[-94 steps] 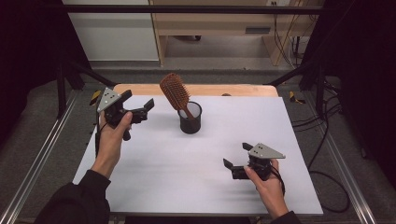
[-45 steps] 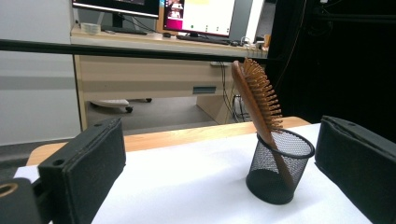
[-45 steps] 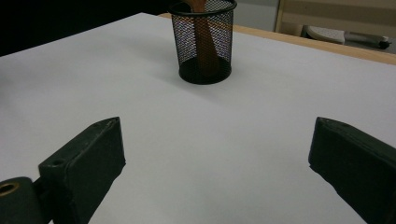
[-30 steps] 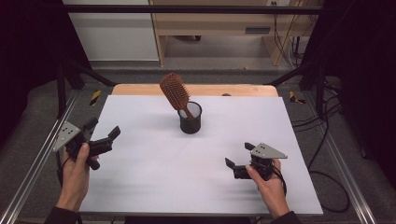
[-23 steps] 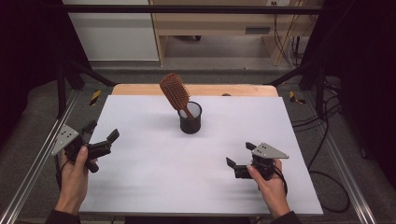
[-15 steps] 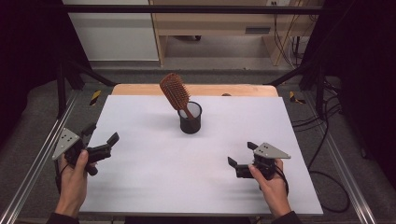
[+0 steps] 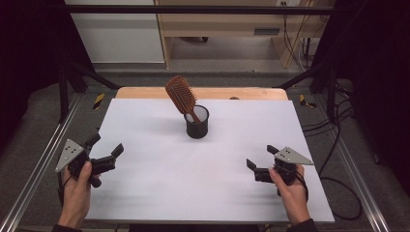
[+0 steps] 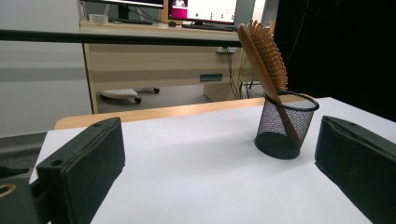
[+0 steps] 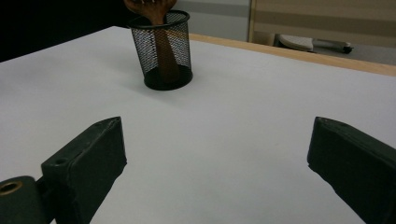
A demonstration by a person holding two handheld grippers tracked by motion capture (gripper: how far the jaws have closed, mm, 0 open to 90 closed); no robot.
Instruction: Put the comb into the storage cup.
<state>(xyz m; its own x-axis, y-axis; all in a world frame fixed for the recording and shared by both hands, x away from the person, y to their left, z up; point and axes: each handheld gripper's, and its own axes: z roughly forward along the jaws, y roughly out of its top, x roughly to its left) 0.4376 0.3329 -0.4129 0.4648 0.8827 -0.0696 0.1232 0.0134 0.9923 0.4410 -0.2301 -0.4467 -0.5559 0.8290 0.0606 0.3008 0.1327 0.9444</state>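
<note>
A brown wooden hairbrush [image 7: 180, 94] [image 8: 264, 49] stands handle-down in a black mesh cup [image 7: 197, 123] [image 8: 285, 125] [image 9: 163, 49] near the middle back of the white table [image 7: 203, 164]. Its head leans to the left, bristles up. My left gripper [image 7: 105, 151] [image 8: 219, 168] rests at the table's left edge, open and holding nothing, aimed toward the cup. My right gripper [image 7: 260, 160] [image 9: 217, 163] sits at the front right, open and holding nothing, also aimed toward the cup. Both are well apart from the cup.
A wooden strip [image 7: 203, 93] borders the table's back edge. Metal rails [image 7: 38, 164] run along both sides. A desk with monitors [image 8: 187, 9] stands beyond the table, and cables [image 7: 338, 145] lie on the floor at the right.
My left gripper came down from beside the brush to the table's left front edge and has now nearly settled. The right gripper has barely moved. The brush stays in the cup.
</note>
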